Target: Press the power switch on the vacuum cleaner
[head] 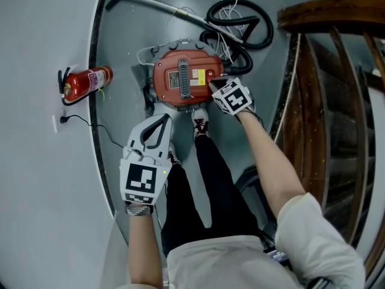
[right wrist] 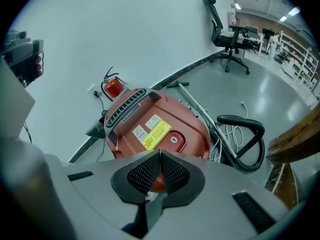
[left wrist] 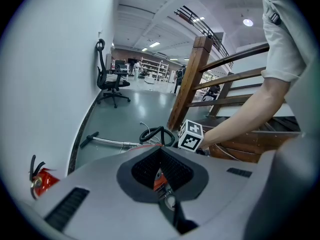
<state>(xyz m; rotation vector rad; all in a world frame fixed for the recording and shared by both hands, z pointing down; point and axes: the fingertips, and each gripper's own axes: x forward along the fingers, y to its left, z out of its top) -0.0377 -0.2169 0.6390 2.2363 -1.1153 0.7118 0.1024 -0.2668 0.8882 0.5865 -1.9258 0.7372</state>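
Right hand-held gripper (head: pixel 214 85) fully shut and empty, tips over the red vacuum cleaner (head: pixel 180 77) at upper centre of the head view, just beside its power switch (right wrist: pixel 174 139), contact unclear; left hand-held gripper (head: pixel 162 120) also shut, empty, lower left of the vacuum.

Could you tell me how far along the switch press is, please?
Approach looks done: the right gripper, jaws shut, hangs over the red vacuum cleaner. In hand: its tip sits just short of the power switch. Left: the press itself. The left gripper, shut, holds nothing.
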